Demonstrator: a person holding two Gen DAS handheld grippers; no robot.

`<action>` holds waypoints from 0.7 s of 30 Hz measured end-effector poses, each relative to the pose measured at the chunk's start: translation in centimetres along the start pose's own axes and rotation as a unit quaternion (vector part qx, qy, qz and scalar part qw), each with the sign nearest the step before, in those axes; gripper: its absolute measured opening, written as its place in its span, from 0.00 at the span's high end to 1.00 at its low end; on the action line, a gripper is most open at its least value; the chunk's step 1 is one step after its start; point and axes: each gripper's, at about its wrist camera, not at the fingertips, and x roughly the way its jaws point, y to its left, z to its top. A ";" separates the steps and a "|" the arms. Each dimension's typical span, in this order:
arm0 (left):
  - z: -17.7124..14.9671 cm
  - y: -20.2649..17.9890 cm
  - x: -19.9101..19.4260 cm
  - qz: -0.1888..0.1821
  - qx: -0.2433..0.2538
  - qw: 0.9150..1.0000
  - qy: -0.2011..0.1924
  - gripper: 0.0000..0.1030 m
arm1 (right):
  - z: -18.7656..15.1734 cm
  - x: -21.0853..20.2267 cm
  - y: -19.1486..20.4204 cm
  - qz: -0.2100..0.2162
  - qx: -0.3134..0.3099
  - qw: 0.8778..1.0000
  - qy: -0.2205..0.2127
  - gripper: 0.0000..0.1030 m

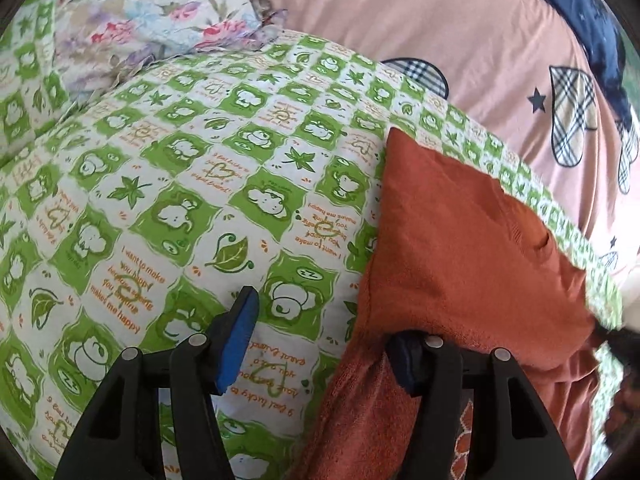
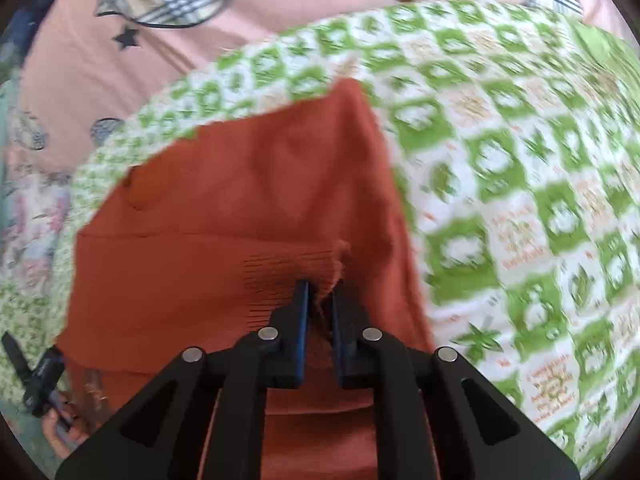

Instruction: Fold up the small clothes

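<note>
A rust-orange knitted garment (image 1: 460, 240) lies on a green-and-white patterned bedsheet (image 1: 192, 184). In the left wrist view my left gripper (image 1: 324, 340) is open: its left blue pad (image 1: 236, 340) stands over the sheet and the right finger is covered by the garment's edge. In the right wrist view the garment (image 2: 248, 200) fills the middle. My right gripper (image 2: 320, 296) is shut on a bunched ribbed edge of the garment, with the fabric pinched between its pads.
A pink quilt with plaid shapes and stars (image 1: 460, 32) lies beyond the sheet. A floral pillow (image 1: 160, 12) sits at the far left. The other gripper and a hand (image 2: 44, 384) show at the right wrist view's lower left.
</note>
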 end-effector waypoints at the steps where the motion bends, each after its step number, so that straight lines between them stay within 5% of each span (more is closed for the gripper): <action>1: 0.0 0.3 0.0 -0.007 -0.006 1.000 0.000 0.41 | -0.2 -0.5 0.0 -0.002 0.003 1.000 -0.012 0.88; 5: 0.1 1.0 -0.2 -0.027 -0.027 0.999 -0.003 0.41 | -1.2 -3.3 2.2 0.017 -0.021 0.997 -0.073 0.88; 8: 0.0 1.1 -0.2 -0.029 -0.030 0.999 -0.004 0.41 | -1.3 -1.3 4.1 0.085 -0.041 0.995 -0.021 0.82; 12: 0.1 1.3 -0.3 -0.037 -0.037 0.999 -0.004 0.41 | -1.7 2.3 3.4 0.028 -0.038 0.999 0.021 0.81; 17: 0.2 2.4 -0.2 -0.072 -0.066 0.995 -0.002 0.41 | -2.3 0.3 1.1 0.041 0.004 0.999 0.012 0.80; 21: 0.3 2.6 -0.5 -0.081 -0.071 0.994 0.014 0.41 | -3.9 -3.4 2.0 0.034 -0.032 0.999 0.001 0.55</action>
